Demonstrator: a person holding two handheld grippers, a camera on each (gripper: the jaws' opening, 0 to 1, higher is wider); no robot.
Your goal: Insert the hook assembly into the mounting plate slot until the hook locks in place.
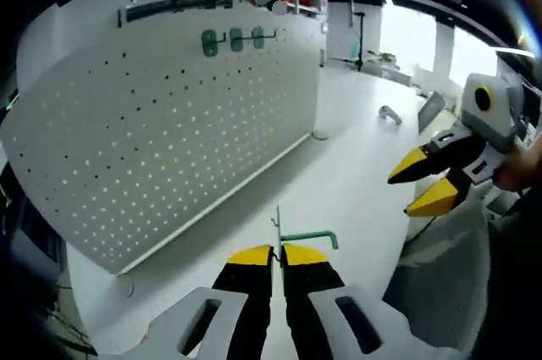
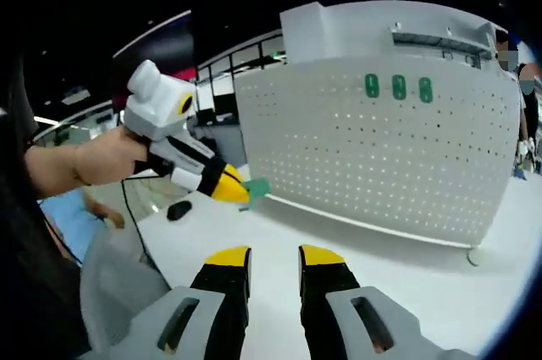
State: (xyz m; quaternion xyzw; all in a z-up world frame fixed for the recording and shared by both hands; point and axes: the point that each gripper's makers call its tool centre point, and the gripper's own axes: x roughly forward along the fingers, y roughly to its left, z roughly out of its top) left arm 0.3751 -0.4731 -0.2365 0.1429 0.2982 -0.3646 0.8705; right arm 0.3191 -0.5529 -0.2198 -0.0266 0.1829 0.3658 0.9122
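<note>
A white pegboard mounting plate (image 1: 169,114) stands upright on the white table, with three green hooks (image 1: 233,39) in a row near its top; the same plate (image 2: 381,148) and hooks (image 2: 398,87) appear in the right gripper view. My left gripper (image 1: 277,250) is shut on a green hook assembly (image 1: 306,239), whose metal wire sticks up between the yellow tips. In the right gripper view it (image 2: 241,191) comes in from the left, a hand around it, with the green hook (image 2: 256,188) at its tip. My right gripper (image 2: 273,256) is open and holds nothing, seen too at the right (image 1: 423,182).
The white table (image 1: 347,165) stretches past the plate's right end. A small grey object (image 1: 389,114) lies far off on it. A dark object (image 2: 179,209) rests on the table at left. A person's sleeve and a hanging cable (image 2: 135,224) are at the left. One round plate foot (image 2: 476,256) sits at right.
</note>
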